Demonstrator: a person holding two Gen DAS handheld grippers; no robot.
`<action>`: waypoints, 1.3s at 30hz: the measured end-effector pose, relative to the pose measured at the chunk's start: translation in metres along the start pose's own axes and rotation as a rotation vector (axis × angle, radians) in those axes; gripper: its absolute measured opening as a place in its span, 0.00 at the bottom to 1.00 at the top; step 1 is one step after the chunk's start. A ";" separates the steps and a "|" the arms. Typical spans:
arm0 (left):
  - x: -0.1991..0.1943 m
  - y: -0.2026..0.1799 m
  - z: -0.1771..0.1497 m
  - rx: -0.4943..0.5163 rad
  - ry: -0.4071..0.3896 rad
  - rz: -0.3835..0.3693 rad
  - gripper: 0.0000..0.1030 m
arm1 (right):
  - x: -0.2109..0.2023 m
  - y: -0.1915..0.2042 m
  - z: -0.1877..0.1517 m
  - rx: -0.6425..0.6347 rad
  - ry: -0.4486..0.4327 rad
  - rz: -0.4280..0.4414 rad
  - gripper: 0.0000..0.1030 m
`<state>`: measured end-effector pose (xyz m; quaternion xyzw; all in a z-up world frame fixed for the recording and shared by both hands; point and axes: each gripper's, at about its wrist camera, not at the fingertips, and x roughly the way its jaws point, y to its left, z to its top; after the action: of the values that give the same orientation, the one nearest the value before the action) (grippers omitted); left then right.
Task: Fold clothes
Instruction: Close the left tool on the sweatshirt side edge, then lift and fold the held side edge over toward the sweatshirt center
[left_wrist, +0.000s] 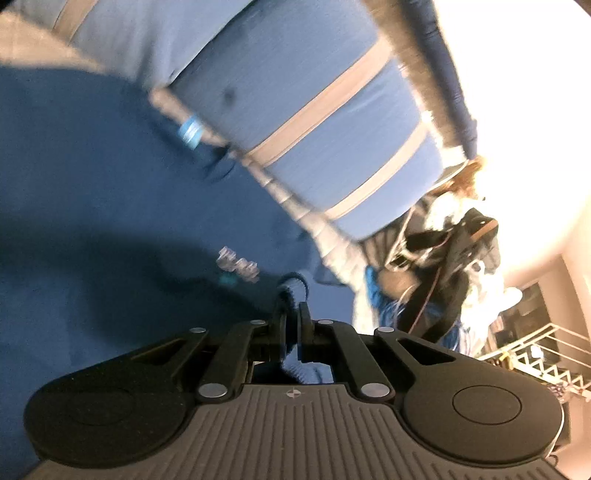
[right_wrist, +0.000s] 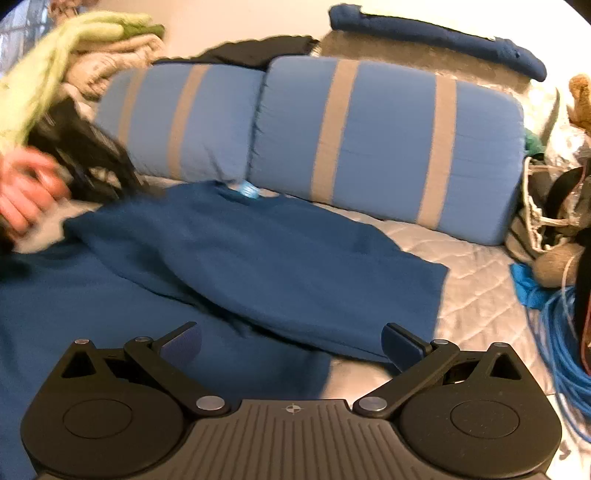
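Fabric is bunching between the fingers of the left gripper (left_wrist: 291, 314), whose jaws are pressing together on a fold of the blue shirt (right_wrist: 258, 258). In the left wrist view the picture is tilting and blurring, and the pinched cloth is showing as a dark blue roll just past the fingertips, with more of it lying under the linkage.

The right gripper (right_wrist: 291, 343) is hovering over the near edge of the shirt with its jaws spread wide and nothing between them. Whether its fingers are touching the cloth I cannot tell.

The shirt is lying across a quilted grey bed (right_wrist: 476, 273), its collar, with a pale blue label, pointing toward the far side, where two blue pillows (right_wrist: 388, 147) with tan stripes are leaning side by side. Part of the shirt is lying doubled over, its right edge ending on the bare quilt.

At the far left a person's hand (right_wrist: 26, 192) is appearing blurred beside a dark object, next to a pile of pale green and beige laundry (right_wrist: 74, 44). At the right edge blue cable (right_wrist: 561, 350) is lying coiled near bags.
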<state>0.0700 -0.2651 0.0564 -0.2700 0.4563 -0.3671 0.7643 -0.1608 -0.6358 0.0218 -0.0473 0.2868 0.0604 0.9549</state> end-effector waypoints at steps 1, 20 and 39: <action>-0.005 -0.008 0.003 0.009 -0.012 -0.007 0.05 | 0.005 -0.003 -0.001 -0.002 0.005 -0.026 1.00; -0.060 -0.069 0.033 0.042 -0.130 -0.075 0.05 | 0.090 -0.053 -0.004 0.100 0.047 -0.253 1.00; -0.150 -0.013 0.070 -0.016 -0.294 0.072 0.04 | 0.118 -0.044 0.016 -0.082 0.069 -0.212 0.87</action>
<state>0.0816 -0.1463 0.1714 -0.3105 0.3518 -0.2924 0.8333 -0.0483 -0.6670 -0.0271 -0.1183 0.3101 -0.0309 0.9428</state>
